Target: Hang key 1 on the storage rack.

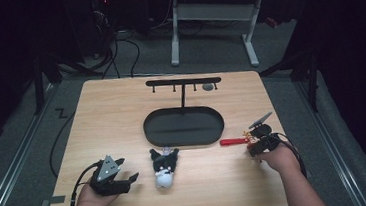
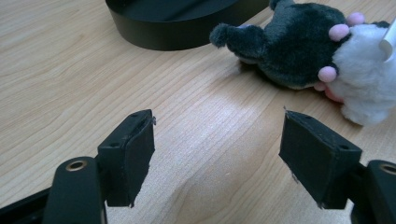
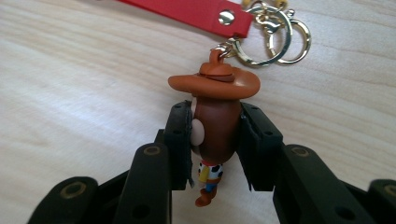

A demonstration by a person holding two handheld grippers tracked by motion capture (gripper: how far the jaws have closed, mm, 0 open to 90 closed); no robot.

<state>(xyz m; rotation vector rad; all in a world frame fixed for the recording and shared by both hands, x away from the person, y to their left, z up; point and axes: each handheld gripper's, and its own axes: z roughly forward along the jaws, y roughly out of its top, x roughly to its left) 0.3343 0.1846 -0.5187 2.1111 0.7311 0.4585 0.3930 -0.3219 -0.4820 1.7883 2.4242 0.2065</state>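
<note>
Stand tray (image 1: 183,126) sits mid-frame on the desk (image 1: 112,119); plush toy (image 1: 164,166) lies just below it, keychain figure (image 1: 250,138) at the tray's right, left gripper (image 1: 127,178) lower left.

Person's left hand (image 1: 90,197) low at the table's near-left edge, left black two-jaw gripper (image 1: 127,177) level over the wood with jaws spread wide and nothing between them, right hand (image 1: 275,159) near the right edge, right black two-jaw gripper (image 3: 215,140) with pads pressed on both sides of a small brown cowboy-hatted keychain figure (image 3: 215,116)

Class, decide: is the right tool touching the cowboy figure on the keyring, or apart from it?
Touching. In the right gripper view the right tool has both black pads pressed against the sides of the cowboy figure, with no gap on either side.
</note>
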